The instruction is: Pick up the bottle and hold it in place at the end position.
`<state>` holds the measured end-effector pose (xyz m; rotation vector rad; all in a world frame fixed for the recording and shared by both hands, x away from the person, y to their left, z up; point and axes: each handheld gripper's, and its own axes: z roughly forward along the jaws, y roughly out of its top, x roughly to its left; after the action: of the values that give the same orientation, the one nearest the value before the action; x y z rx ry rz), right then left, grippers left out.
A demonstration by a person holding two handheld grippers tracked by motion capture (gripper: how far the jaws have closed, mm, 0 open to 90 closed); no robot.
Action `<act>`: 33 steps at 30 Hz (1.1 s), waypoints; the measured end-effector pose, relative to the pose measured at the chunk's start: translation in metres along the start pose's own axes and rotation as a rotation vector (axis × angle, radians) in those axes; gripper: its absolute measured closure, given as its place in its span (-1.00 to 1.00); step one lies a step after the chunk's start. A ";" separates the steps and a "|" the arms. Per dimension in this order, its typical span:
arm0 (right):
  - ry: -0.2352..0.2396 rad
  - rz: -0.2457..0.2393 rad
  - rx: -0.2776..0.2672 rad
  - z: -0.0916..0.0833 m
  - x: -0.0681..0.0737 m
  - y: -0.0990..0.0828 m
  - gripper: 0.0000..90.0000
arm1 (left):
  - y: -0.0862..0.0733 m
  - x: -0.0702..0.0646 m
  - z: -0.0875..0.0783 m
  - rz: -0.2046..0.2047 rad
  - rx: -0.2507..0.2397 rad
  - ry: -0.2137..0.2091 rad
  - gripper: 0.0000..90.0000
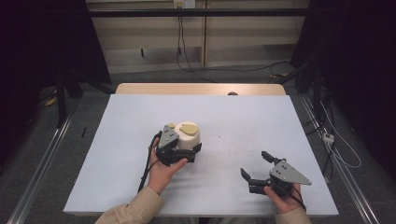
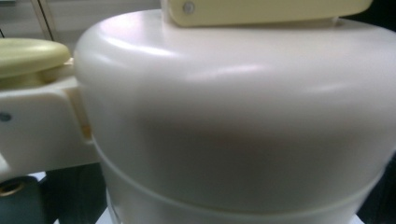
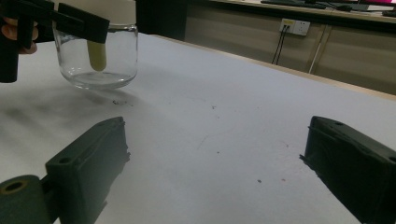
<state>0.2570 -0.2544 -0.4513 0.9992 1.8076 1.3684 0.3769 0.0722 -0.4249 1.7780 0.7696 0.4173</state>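
A glass jar (image 3: 100,63) with a cream domed lid (image 1: 188,134) stands near the table's middle. The lid carries a pale yellow handle (image 1: 187,127). A yellowish piece (image 3: 96,56) hangs down inside the glass. My left gripper (image 1: 190,150) has its jaws around the jar just below the lid, shut on it. In the left gripper view the lid (image 2: 233,116) is very close, with the handle (image 2: 261,7) on top. My right gripper (image 1: 253,163) rests low at the table's front right, open, jaws pointing toward the jar, nothing between them (image 3: 219,154).
A pale sheet (image 1: 140,116) covers the table, and a wooden edge (image 1: 201,88) shows at the far side with a small dark object (image 1: 232,93) on it. Cables (image 1: 187,60) trail on the floor beyond. Metal rails (image 1: 42,158) run along both sides.
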 end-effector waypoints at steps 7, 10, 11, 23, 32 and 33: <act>0.002 0.000 0.000 0.000 0.000 0.000 -0.89 | 0.002 0.000 0.005 0.003 0.004 -0.009 -0.89; 0.003 -0.001 0.001 0.000 0.000 0.000 -0.89 | 0.002 0.000 0.007 0.000 0.005 -0.011 -0.89; 0.003 -0.001 0.000 0.000 0.000 0.000 -0.89 | 0.002 0.000 0.008 0.001 0.006 -0.009 -0.89; 0.004 -0.002 -0.004 -0.001 0.000 0.000 -0.89 | 0.006 -0.001 0.016 0.018 0.004 -0.006 -0.89; 0.008 -0.001 -0.002 -0.001 0.000 0.000 -0.89 | 0.011 0.003 0.020 0.015 0.000 -0.005 -0.89; 0.008 0.000 -0.002 -0.001 0.000 0.000 -0.89 | 0.011 0.003 0.020 0.016 0.001 -0.006 -0.89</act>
<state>0.2561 -0.2549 -0.4515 0.9941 1.8121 1.3751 0.3949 0.0578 -0.4217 1.7869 0.7517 0.4220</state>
